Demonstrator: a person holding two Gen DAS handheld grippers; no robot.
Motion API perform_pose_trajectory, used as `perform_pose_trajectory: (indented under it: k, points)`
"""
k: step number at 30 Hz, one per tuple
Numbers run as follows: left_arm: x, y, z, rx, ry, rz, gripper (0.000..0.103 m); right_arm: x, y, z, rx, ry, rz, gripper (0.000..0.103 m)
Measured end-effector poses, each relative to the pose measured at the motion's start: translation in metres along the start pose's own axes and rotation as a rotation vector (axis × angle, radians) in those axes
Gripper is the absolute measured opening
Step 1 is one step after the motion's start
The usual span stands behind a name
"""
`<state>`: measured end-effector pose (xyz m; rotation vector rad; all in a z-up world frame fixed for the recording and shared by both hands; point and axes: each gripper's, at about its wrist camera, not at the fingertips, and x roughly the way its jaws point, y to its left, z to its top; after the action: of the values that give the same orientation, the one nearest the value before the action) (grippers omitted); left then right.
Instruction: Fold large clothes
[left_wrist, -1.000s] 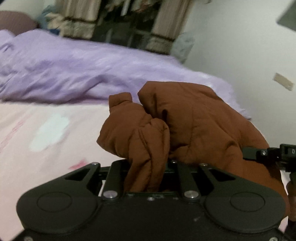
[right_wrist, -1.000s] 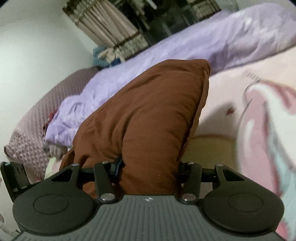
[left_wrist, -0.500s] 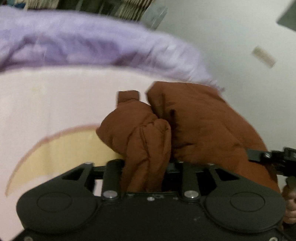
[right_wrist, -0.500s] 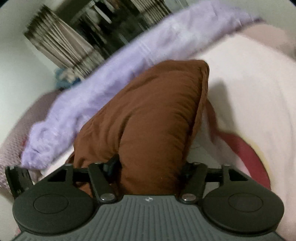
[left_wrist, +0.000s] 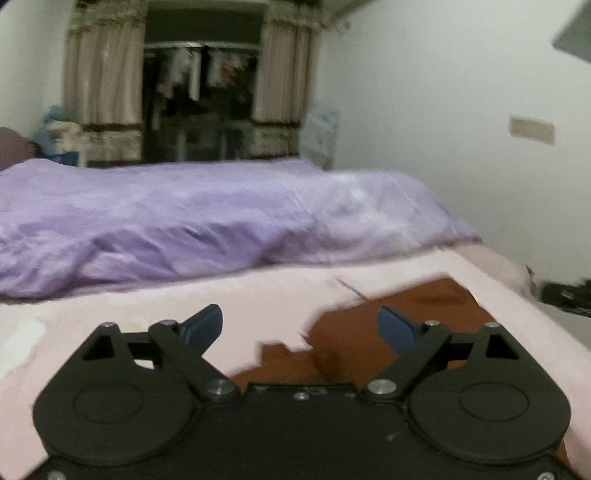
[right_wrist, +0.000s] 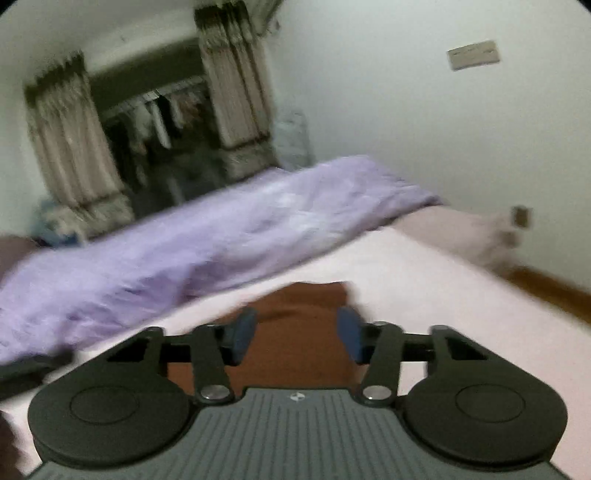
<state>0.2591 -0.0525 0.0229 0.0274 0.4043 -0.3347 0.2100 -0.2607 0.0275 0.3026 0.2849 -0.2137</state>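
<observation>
Rust-brown padded jacket (left_wrist: 388, 332) lies flat on the pink bedsheet (left_wrist: 258, 299) near its right edge; left gripper (left_wrist: 300, 326) just sprang wide, right gripper (right_wrist: 297, 330) closing but apart, neither pinching it

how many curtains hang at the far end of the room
2. One curtain hangs left of the dark opening, the other curtain right of it, both behind the purple blanket. The blanket hides their lower ends.

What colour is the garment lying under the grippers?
Rust brown, plain, no pattern: the garment shows best in the left wrist view, flat on the pink sheet.
</observation>
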Motion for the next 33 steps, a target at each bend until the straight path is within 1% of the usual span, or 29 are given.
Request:
perform_pose_trajectory:
  k: [1, 2, 3, 4, 5, 6, 7, 8, 9, 12, 14, 16, 17, 18, 19, 20, 21, 22, 23, 24, 25, 26, 28, 30, 31, 32, 33]
  points:
    - [0.009, -0.006, -0.009, 0.025, 0.026, -0.01, 0.093, 0.007, 0.013, -0.013, -0.014, -0.006, 0.002, 0.051]
    - [0.014, -0.008, -0.017, 0.049, 0.044, -0.001, 0.093, 0.017, 0.03, -0.024, -0.049, 0.0, -0.031, 0.051]
    - [0.027, -0.013, -0.029, 0.081, 0.068, 0.023, 0.096, 0.029, 0.035, -0.035, -0.087, 0.018, -0.07, 0.051]
    - [0.041, -0.015, -0.039, 0.102, 0.081, 0.041, 0.099, 0.047, 0.04, -0.053, -0.124, 0.055, -0.117, 0.051]
    - [0.047, -0.013, -0.052, 0.099, 0.101, 0.044, 0.103, 0.064, 0.04, -0.071, -0.143, 0.081, -0.144, 0.051]
    - [0.058, -0.006, -0.062, 0.058, 0.124, 0.026, 0.103, 0.07, 0.034, -0.081, -0.163, 0.074, -0.162, 0.051]
    - [0.067, 0.003, -0.067, 0.007, 0.135, 0.007, 0.103, 0.07, 0.034, -0.087, -0.186, 0.045, -0.175, 0.051]
    - [0.064, 0.011, -0.064, -0.03, 0.134, -0.008, 0.103, 0.067, 0.038, -0.084, -0.2, 0.04, -0.18, 0.051]
    - [0.063, 0.012, -0.058, -0.036, 0.133, -0.009, 0.103, 0.064, 0.041, -0.078, -0.214, 0.041, -0.176, 0.051]
    - [0.043, 0.011, -0.036, -0.005, 0.116, 0.038, 0.101, 0.034, 0.044, -0.055, -0.188, 0.033, -0.108, 0.051]
    - [0.026, 0.0, -0.025, 0.029, 0.115, 0.073, 0.101, 0.011, 0.044, -0.044, -0.172, 0.022, -0.074, 0.051]
    - [0.016, -0.009, -0.019, 0.044, 0.107, 0.09, 0.102, -0.014, 0.048, -0.041, -0.2, 0.015, -0.057, 0.051]
    - [0.011, -0.014, -0.022, 0.054, 0.116, 0.094, 0.103, -0.02, 0.053, -0.042, -0.212, 0.02, -0.053, 0.049]
    - [0.013, -0.02, -0.031, 0.092, 0.162, 0.115, 0.103, -0.024, 0.054, -0.046, -0.221, 0.039, -0.047, 0.047]
    - [0.023, -0.028, -0.046, 0.154, 0.222, 0.149, 0.103, -0.02, 0.052, -0.054, -0.222, 0.084, -0.045, 0.046]
    - [0.031, -0.029, -0.063, 0.194, 0.249, 0.165, 0.103, -0.01, 0.049, -0.064, -0.209, 0.159, -0.047, 0.046]
    - [0.039, -0.03, -0.075, 0.194, 0.25, 0.167, 0.103, 0.005, 0.042, -0.076, -0.175, 0.22, -0.042, 0.045]
    - [0.038, -0.026, -0.083, 0.147, 0.222, 0.157, 0.103, 0.018, 0.034, -0.093, -0.151, 0.195, -0.047, 0.045]
    - [0.038, -0.02, -0.083, 0.089, 0.21, 0.142, 0.103, 0.024, 0.033, -0.103, -0.173, 0.148, -0.063, 0.045]
    - [0.034, -0.015, -0.077, 0.056, 0.234, 0.133, 0.103, 0.022, 0.037, -0.105, -0.205, 0.131, -0.082, 0.045]
    - [0.025, -0.012, -0.068, 0.046, 0.24, 0.126, 0.103, 0.016, 0.046, -0.096, -0.229, 0.141, -0.1, 0.045]
    - [0.014, -0.011, -0.06, 0.058, 0.23, 0.123, 0.103, 0.01, 0.051, -0.087, -0.233, 0.152, -0.105, 0.045]
    - [-0.013, -0.012, -0.047, 0.1, 0.187, 0.129, 0.103, -0.009, 0.058, -0.065, -0.224, 0.164, -0.077, 0.046]
    - [-0.037, -0.01, -0.044, 0.086, 0.161, 0.121, 0.103, -0.027, 0.058, -0.053, -0.208, 0.157, -0.059, 0.046]
    - [-0.041, -0.008, -0.047, 0.071, 0.163, 0.102, 0.103, -0.035, 0.057, -0.051, -0.205, 0.157, -0.055, 0.047]
    - [-0.041, -0.007, -0.054, 0.065, 0.192, 0.077, 0.103, -0.041, 0.055, -0.056, -0.204, 0.163, -0.052, 0.048]
    - [-0.036, -0.009, -0.063, 0.078, 0.23, 0.081, 0.103, -0.041, 0.051, -0.062, -0.201, 0.182, -0.054, 0.049]
